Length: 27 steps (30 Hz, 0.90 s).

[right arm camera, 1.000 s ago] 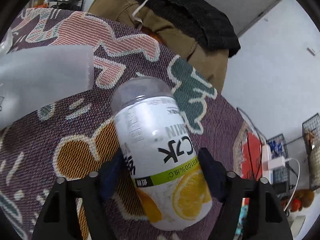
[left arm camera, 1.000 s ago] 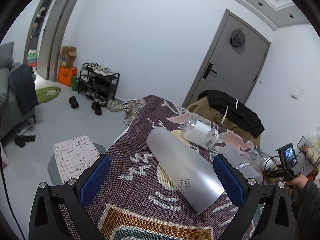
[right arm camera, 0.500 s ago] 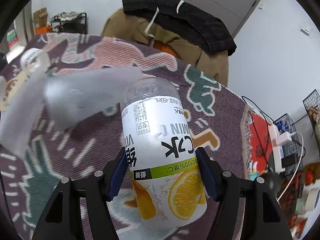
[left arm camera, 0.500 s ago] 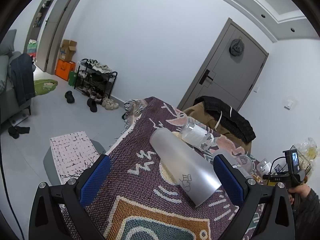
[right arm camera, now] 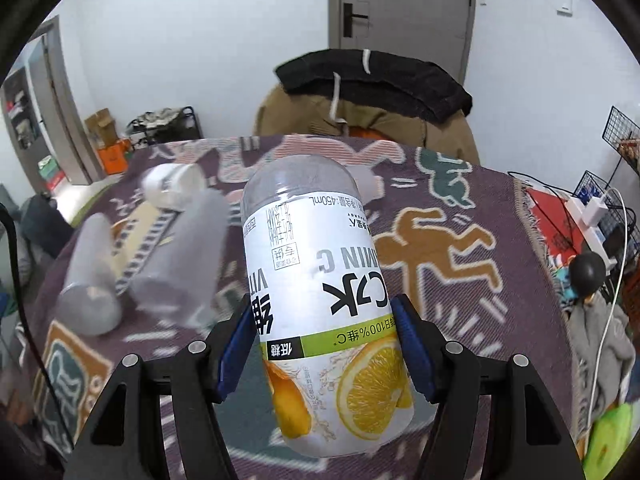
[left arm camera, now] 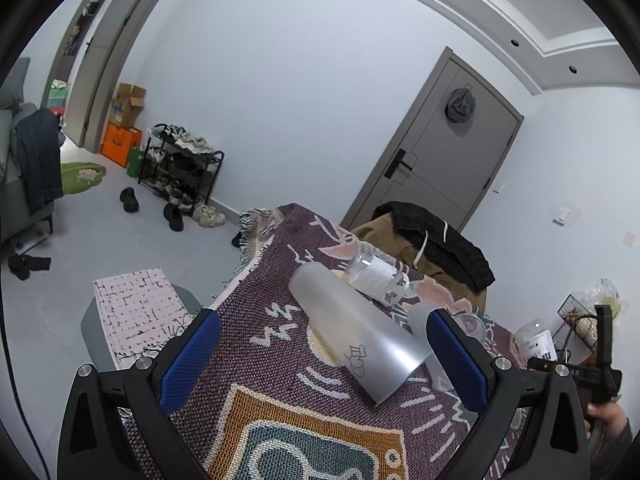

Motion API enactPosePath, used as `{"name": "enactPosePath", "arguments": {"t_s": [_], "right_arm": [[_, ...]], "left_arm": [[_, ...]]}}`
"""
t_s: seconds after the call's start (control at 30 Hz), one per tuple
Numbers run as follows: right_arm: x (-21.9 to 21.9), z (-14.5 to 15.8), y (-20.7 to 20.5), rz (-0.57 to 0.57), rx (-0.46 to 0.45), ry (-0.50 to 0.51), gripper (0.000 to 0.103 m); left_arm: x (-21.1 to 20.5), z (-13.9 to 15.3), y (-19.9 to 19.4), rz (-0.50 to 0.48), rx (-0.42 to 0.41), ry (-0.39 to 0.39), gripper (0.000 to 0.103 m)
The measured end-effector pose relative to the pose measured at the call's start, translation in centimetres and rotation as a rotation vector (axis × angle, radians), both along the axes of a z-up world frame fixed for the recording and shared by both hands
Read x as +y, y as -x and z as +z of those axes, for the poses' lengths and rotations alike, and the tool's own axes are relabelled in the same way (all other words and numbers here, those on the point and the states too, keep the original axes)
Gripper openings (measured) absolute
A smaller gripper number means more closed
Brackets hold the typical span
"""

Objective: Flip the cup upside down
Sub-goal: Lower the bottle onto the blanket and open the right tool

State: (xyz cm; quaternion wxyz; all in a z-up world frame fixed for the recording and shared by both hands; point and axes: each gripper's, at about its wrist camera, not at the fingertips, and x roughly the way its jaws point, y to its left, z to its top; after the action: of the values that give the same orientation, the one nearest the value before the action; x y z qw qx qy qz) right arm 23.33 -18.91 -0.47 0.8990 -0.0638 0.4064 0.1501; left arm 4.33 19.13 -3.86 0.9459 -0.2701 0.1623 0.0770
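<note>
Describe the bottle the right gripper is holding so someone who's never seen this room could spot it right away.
Start at the patterned woven blanket covering the table in front of the grey door. Above it, the right gripper clamps a plastic bottle. Unlike the plain frosted tumblers lying nearby, it has a white label with bold black characters, a green band and orange slices, all reading upside down.
</note>
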Motion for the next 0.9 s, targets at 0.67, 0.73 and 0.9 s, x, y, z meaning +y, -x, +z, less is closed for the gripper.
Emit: {"name": "enactPosePath", "arguments": {"t_s": [0.67, 0.73, 0.9], "right_arm": [[3.9, -4.9, 7.7, 0.105, 0.152, -0.146, 0.068], [4.0, -5.8, 7.7, 0.108, 0.173, -0.15, 0.068], [3.7, -8.0, 7.4, 0.082, 0.228, -0.149, 0.069]], "left_arm": [[-2.2, -0.4, 1.1, -0.086, 0.016, -0.017, 0.103], [-2.6, -0.6, 0.9, -0.095, 0.032, -0.018, 0.103], [-3.9, -1.0, 0.2, -0.125, 0.081, -0.044, 0.103]]}}
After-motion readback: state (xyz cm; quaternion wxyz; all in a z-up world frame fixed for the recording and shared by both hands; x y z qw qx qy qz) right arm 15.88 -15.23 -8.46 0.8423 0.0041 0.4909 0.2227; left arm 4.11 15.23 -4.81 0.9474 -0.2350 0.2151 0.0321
